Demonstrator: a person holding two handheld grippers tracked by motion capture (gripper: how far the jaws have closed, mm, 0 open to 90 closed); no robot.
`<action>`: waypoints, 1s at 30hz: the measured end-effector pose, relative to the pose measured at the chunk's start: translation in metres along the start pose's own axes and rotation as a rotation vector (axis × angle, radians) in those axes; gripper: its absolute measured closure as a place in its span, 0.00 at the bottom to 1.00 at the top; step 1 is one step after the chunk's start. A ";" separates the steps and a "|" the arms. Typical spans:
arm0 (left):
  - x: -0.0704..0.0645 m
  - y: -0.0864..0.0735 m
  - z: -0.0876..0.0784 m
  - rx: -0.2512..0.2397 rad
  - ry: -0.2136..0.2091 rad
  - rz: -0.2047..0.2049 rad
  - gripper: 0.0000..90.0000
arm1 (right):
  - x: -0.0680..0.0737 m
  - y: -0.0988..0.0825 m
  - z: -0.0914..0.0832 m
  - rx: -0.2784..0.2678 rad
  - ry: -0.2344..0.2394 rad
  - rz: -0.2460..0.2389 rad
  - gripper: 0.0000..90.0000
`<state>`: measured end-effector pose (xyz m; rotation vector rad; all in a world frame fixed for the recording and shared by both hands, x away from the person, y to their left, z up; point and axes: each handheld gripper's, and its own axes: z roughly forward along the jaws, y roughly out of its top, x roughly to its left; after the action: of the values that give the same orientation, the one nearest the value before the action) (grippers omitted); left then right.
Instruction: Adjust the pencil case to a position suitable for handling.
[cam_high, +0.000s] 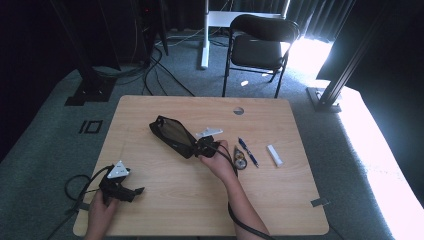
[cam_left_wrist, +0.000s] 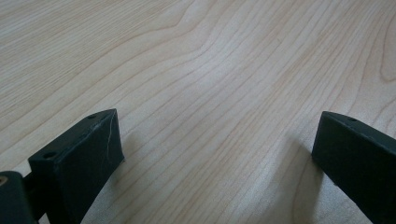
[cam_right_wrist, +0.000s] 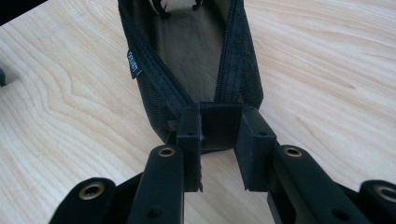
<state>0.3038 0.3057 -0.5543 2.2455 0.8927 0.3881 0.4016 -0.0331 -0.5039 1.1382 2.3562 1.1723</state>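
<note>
A black zip pouch (cam_high: 172, 134) lies open on the wooden table (cam_high: 150, 107), its olive lining (cam_right_wrist: 194, 56) showing between the zipper edges. My right gripper (cam_high: 206, 146) is shut on the pouch's near end (cam_right_wrist: 218, 128), the jaws pinching the fabric tab where the zipper ends. My left gripper (cam_high: 131, 192) rests low at the table's front left, held by a hand. Its jaws stand wide apart over bare wood, with one pad (cam_left_wrist: 88, 154) at the left and the other at the right edge.
A blue pen (cam_high: 248, 152), a small round metal item (cam_high: 240, 161) and a white stick-shaped object (cam_high: 275, 155) lie right of the pouch. A round cable hole (cam_high: 238, 110) sits near the far edge. A black chair (cam_high: 260, 45) stands beyond the table.
</note>
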 end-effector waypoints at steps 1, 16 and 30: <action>0.000 0.000 0.000 -0.001 0.000 -0.001 0.02 | 0.000 0.000 0.000 0.000 0.000 0.000 0.81; 0.000 0.000 0.000 -0.001 0.000 -0.001 0.02 | 0.002 -0.032 -0.034 -0.013 0.007 0.030 0.81; -0.001 0.000 0.000 0.000 0.004 -0.003 0.02 | 0.002 -0.071 -0.078 -0.006 -0.022 0.052 0.81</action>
<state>0.3030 0.3056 -0.5544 2.2438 0.8980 0.3908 0.3206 -0.0999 -0.5086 1.2104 2.3179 1.1771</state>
